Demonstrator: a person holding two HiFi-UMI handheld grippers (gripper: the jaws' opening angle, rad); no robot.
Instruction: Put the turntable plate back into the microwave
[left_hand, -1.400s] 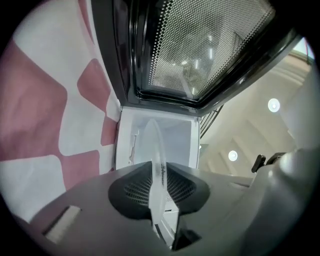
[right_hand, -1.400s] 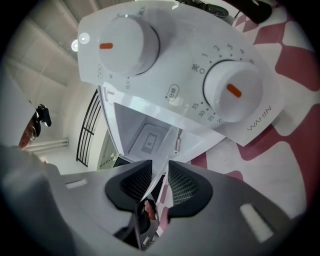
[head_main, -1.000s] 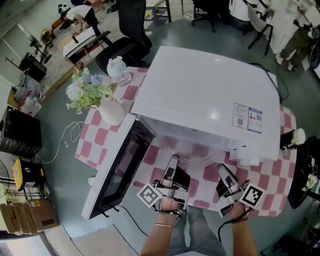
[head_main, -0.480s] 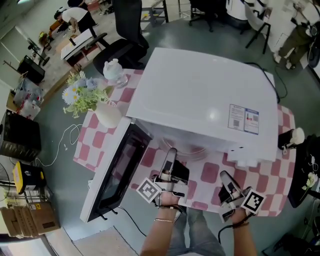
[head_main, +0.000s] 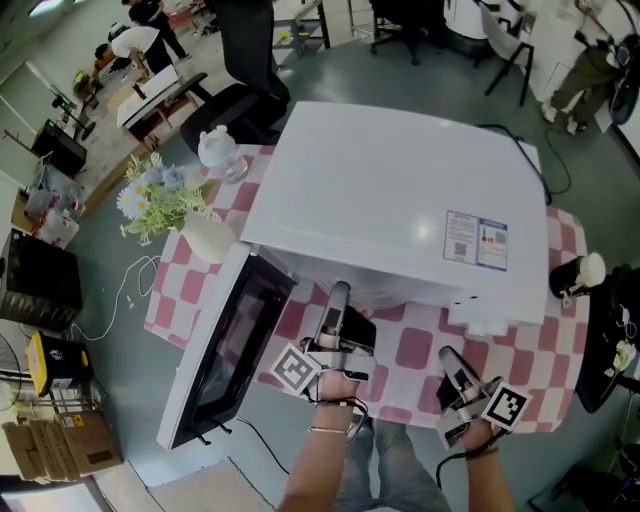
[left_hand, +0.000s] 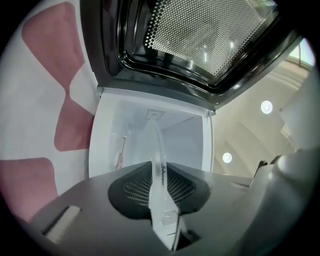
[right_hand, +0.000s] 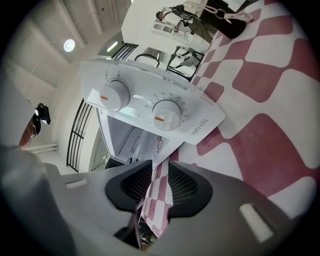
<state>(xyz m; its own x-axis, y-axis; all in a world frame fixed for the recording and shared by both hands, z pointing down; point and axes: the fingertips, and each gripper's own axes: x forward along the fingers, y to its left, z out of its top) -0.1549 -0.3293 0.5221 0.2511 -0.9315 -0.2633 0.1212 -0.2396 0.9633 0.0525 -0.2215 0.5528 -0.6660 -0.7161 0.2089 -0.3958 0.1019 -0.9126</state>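
While the right gripper (head_main: 450, 362) hovers over the near edge of the checked table (head_main: 415, 345), its jaws stand slightly apart with nothing between them, facing the control panel (right_hand: 150, 107). Just left of it, the left gripper (head_main: 337, 300) clamps the glass turntable plate (left_hand: 156, 150) edge-on, the plate's far part reaching into the cavity of the microwave (head_main: 400, 190). The door (head_main: 225, 340) hangs open to the left. Farther left stand flowers (head_main: 160, 195).

- 1 microwave (head_main: 400, 190), with 1 open door (head_main: 225, 345), 2 dials (right_hand: 114, 93) and 1 label (head_main: 476, 240)
- 1 turntable plate (left_hand: 156, 160)
- 2 grippers: left gripper (head_main: 338, 292), right gripper (head_main: 447, 357)
- 1 checked tablecloth (head_main: 520, 370)
- 1 vase of flowers (head_main: 208, 238)
- 1 teapot (head_main: 216, 147)
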